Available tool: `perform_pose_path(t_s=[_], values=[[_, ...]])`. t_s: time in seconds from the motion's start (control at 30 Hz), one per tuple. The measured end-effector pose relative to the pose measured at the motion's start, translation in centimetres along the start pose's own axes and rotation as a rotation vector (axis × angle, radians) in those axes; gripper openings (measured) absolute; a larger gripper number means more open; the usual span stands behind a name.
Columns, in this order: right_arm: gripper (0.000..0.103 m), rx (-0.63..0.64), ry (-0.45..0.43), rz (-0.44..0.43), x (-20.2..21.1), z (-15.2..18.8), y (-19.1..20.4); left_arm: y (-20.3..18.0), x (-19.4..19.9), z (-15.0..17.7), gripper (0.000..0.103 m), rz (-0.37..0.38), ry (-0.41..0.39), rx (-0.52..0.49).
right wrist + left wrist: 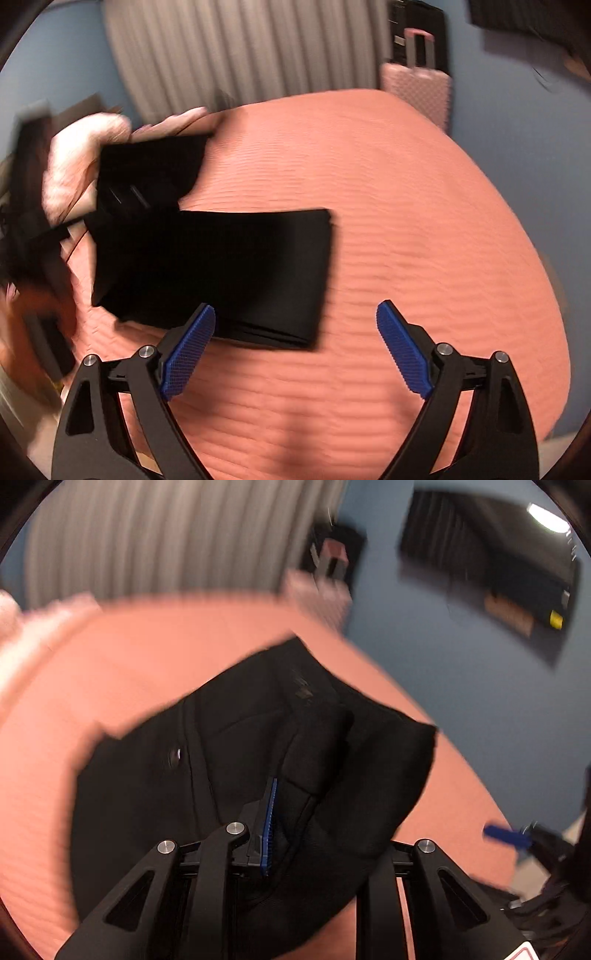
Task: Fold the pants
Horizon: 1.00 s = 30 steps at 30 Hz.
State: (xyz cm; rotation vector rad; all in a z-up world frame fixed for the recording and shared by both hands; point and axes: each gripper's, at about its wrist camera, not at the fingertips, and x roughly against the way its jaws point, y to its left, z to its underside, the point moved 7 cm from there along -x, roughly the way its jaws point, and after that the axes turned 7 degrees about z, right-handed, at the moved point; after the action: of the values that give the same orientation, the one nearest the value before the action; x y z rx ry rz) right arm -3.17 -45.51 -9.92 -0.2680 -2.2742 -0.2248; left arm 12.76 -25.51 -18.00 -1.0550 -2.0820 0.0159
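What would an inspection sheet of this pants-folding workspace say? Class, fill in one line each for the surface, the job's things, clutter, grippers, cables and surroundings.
Surface: salmon ribbed bedspread, mostly bare.
Job's things: black pants, partly folded flat on the bedspread, one end lifted at the left gripper's side.
Clutter: fluffy pale pink item at the bed's far edge; blurred.
Grippers: left gripper shut on the pants fabric; right gripper open, empty, above the bedspread near the folded edge.
Cables: nothing seen.
Surroundings: grey curtain, blue wall, pink suitcase beside the bed.
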Motion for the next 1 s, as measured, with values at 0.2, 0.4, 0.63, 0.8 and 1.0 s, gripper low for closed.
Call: perform_pose_path(t_s=[0.2, 0.4, 0.63, 0.8, 1.0], values=[[0.088, -0.103, 0.036, 0.021, 0.2, 1.7, -6.8, -4.2, -7.4, 4.8, 0.02, -0.183, 0.089, -0.022], [0.088, -0.137, 0.016, 0.012, -0.6, 1.5, -8.3, -3.6, -4.1, 3.6, 0.024, -0.129, 0.03, 0.08], [0.088, -0.108, 0.02, 0.0, -1.5, 0.5, -7.0, -4.0, -4.7, 1.8, 0.064, -0.036, 0.02, 0.129], [0.088, -0.084, 0.001, 0.036, -0.5, -1.3, -6.4, -5.4, -0.5, -1.7, 0.066, 0.007, -0.113, 0.129], [0.087, 0.092, 0.036, -0.219, -4.5, -8.4, 3.9, 3.8, 6.9, 0.3, 0.068, -0.214, -0.11, 0.171]])
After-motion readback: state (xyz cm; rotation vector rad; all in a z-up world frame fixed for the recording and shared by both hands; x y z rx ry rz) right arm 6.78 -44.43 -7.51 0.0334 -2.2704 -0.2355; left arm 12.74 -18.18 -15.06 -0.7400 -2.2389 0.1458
